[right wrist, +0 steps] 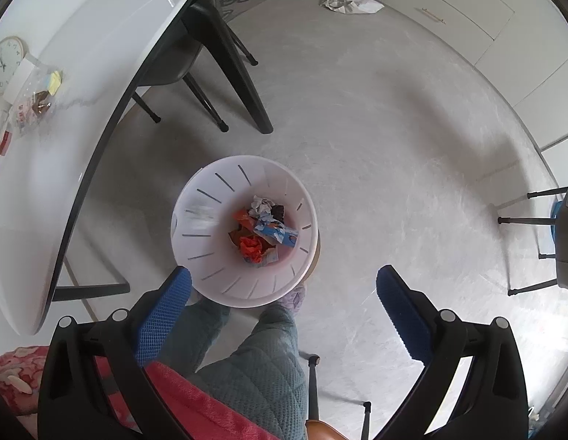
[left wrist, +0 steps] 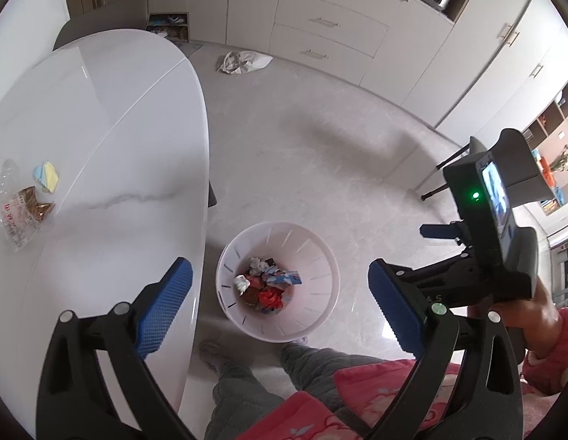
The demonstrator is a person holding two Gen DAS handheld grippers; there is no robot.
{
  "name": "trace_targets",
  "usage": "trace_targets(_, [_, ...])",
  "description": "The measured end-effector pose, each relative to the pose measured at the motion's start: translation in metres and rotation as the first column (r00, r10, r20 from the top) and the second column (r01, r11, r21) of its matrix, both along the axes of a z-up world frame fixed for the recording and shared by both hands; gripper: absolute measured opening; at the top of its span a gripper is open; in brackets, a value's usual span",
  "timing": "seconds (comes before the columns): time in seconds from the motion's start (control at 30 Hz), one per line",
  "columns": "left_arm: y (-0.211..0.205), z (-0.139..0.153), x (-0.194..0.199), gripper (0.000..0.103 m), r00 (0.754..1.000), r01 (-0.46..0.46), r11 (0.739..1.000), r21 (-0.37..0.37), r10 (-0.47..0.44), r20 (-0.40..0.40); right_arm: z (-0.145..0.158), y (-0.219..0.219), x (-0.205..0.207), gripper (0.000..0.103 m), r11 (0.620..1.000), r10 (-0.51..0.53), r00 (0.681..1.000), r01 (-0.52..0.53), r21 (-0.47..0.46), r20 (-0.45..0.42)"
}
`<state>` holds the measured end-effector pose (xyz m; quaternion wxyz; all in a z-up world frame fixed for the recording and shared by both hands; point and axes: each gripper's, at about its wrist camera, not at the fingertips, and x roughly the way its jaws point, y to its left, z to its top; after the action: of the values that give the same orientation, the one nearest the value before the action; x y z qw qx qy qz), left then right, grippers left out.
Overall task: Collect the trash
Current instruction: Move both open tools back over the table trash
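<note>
A wastebasket [left wrist: 278,280] stands on the floor just beside the table [left wrist: 100,146], trash [left wrist: 265,286] lying inside it. On the table, wrappers [left wrist: 23,201] lie well apart from the wastebasket.

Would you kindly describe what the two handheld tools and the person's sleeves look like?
Both the left tool and right tool have black frames, silver rivets and blue textured finger pads. The right tool's black body carries a small screen and green light. The sleeve is pink-red, fleecy and patterned.
</note>
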<state>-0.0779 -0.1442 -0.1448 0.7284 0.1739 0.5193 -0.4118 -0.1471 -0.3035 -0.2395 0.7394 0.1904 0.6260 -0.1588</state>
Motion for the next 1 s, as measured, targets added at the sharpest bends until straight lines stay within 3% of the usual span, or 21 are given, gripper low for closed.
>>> trace_targets(0.67, [0.034,0.011,0.019,0.092,0.994,-0.111,0.993,-0.025,0.112,0.008,0.014,0.022,0.020,0.100,0.997,0.070,0.997,-0.070,-0.035,0.012])
trace_targets(1.0, [0.072,0.017,0.040,0.092,0.971,-0.238,0.971,-0.029,0.239,0.023,0.021,0.047,0.055,0.100,0.988,0.151,0.988,-0.149,-0.046,0.033])
